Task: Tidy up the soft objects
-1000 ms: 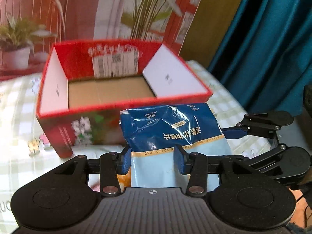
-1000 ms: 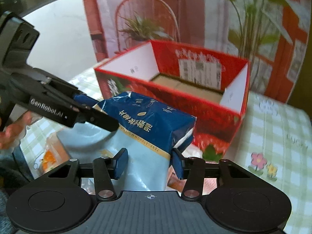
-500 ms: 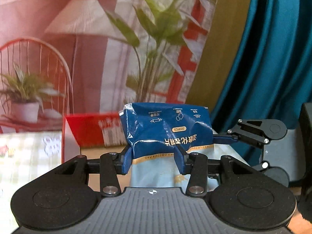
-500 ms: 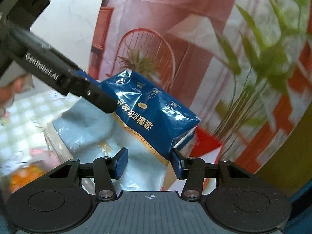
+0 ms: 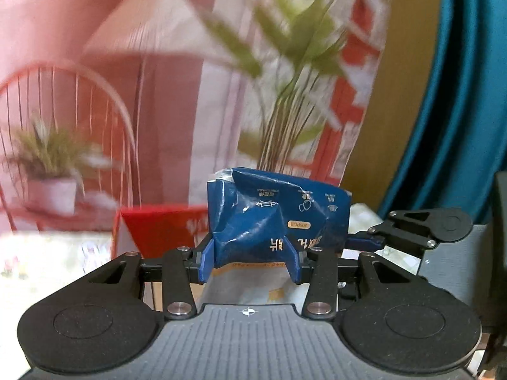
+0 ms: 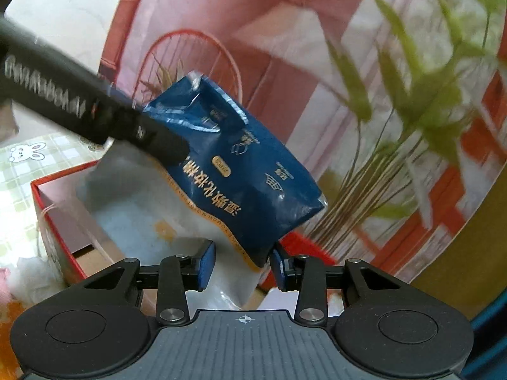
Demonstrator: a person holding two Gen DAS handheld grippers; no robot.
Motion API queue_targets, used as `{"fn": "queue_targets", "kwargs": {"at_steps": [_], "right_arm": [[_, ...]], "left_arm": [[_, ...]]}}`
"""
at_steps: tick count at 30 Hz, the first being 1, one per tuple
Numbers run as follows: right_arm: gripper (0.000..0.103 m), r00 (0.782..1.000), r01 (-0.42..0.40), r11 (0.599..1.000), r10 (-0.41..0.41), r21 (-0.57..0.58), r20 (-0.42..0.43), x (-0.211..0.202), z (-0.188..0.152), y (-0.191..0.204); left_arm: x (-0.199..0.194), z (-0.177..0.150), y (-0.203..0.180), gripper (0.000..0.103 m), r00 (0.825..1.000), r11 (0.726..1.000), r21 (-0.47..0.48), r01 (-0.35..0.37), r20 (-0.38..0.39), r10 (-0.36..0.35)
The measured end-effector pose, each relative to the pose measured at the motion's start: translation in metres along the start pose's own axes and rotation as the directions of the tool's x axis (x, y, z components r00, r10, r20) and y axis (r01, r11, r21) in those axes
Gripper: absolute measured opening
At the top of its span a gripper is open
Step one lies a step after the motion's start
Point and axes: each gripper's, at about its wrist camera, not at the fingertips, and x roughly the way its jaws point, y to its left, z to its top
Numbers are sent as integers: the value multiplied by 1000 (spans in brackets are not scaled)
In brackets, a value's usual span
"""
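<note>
A blue and pale cotton-pad pack (image 5: 279, 218) hangs in the air, crumpled, over the open red box (image 5: 158, 224). My left gripper (image 5: 250, 262) is shut on the pack's lower blue part, both pads pressed into it. My right gripper (image 6: 242, 264) holds the same pack (image 6: 247, 171) at its lower corner, and its jaws are closing on it. In the right wrist view the left gripper's black finger (image 6: 95, 107) crosses the pack's upper left. The red box (image 6: 57, 209) lies below and left, its floor partly hidden by the pack.
A checked tablecloth (image 6: 38, 158) with a rabbit print covers the table around the box. Behind stands a printed backdrop (image 5: 158, 63) of a lamp, chair and plants, with a teal curtain (image 5: 459, 95) on the right. Something orange (image 6: 9, 310) lies at the lower left.
Both grippers have carried the pack up and forward, so the box has dropped low in the views. The right jaws have narrowed and the pack looks more crumpled.
</note>
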Motion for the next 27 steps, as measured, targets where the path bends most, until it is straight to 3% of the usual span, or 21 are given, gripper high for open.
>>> {"fn": "queue_targets", "kwargs": {"at_steps": [4,11,14,18,27], "right_arm": [[35,997,-45,997,49,65,-58,20,-7,-6],[34,981,-86,974,120,211,-151,41,-24,-20],[35,979,-76,966,119,246,-165,43,-29,-21],[44,984,-10,971,52,240,-170,39,-31,-21],[47,997,-35,948,56,317,-57,-7,-33,-26]], "left_arm": [[30,-9,15,47,994,996,-91,19,-106,-29],[53,-25,22,47,973,994,-103,42,-224,-64],[58,-29,24,52,972,993,-113,18,-230,-44],[54,-33,22,60,974,997,-75,-18,-226,1],[-3,-34,22,61,985,995,-52,-88,-153,80]]}}
